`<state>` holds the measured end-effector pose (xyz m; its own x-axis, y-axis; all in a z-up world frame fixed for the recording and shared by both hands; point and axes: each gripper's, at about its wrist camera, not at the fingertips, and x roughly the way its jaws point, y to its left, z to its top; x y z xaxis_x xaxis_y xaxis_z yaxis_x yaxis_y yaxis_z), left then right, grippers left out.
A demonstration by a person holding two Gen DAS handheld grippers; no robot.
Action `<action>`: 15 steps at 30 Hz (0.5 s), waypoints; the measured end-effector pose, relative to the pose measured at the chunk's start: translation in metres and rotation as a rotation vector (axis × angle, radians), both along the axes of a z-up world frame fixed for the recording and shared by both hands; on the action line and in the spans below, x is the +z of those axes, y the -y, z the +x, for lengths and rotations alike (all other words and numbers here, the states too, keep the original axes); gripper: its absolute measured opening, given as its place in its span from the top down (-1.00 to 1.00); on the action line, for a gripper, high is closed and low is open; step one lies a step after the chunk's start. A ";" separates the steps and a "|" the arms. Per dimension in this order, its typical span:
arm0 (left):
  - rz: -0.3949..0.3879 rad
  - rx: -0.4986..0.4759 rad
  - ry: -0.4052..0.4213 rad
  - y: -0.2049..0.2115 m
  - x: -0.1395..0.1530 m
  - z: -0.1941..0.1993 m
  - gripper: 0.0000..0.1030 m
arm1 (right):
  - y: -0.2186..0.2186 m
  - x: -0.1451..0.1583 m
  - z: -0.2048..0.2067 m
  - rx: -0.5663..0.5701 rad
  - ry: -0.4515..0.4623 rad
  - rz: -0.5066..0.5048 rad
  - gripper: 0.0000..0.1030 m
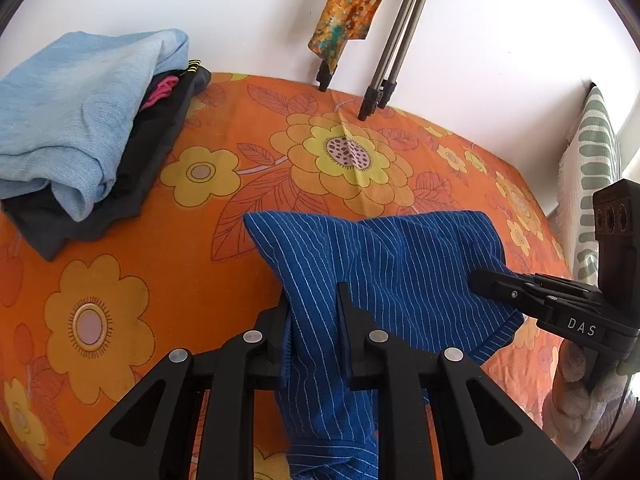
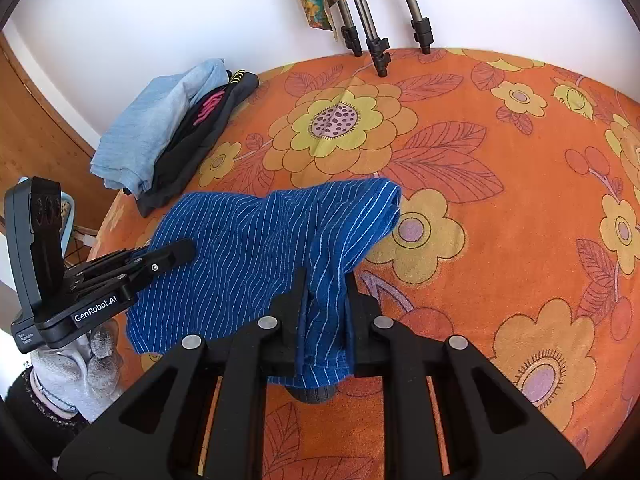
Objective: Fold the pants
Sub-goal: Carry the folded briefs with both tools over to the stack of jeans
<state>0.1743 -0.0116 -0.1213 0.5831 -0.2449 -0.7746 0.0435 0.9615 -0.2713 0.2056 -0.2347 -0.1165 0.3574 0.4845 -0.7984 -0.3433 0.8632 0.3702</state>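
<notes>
The blue pants [image 1: 384,264] with thin white stripes are held up over the orange flowered bed, partly folded. My left gripper [image 1: 314,304] is shut on the pants' left edge, with cloth bunched between its fingers. My right gripper [image 2: 326,280] is shut on the pants' right edge [image 2: 320,308]. The right gripper shows in the left wrist view [image 1: 480,280], gripping the cloth from the right. The left gripper shows in the right wrist view [image 2: 184,250], clamped on the cloth's left side. The pants [image 2: 248,248] sag between the two grippers.
A stack of folded clothes [image 1: 80,132], light blue on top of dark ones, lies at the bed's far left [image 2: 160,132]. Tripod legs [image 1: 380,88] stand at the back edge of the bed [image 1: 160,272]. A striped pillow [image 1: 592,184] is at the right.
</notes>
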 end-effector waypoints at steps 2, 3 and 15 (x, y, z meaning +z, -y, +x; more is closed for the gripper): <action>-0.004 0.004 0.008 -0.002 0.004 -0.001 0.68 | -0.001 0.004 -0.002 0.001 0.006 0.007 0.71; -0.007 0.007 0.012 -0.003 0.006 -0.002 0.68 | -0.002 0.007 -0.002 0.001 0.012 0.008 0.71; 0.017 0.031 0.139 -0.017 0.048 -0.018 0.68 | -0.016 0.046 -0.014 0.006 0.087 0.036 0.72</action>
<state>0.1566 0.0053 -0.0735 0.6920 -0.2128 -0.6898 0.0499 0.9674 -0.2484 0.1920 -0.2190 -0.0706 0.4221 0.5144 -0.7464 -0.3807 0.8479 0.3690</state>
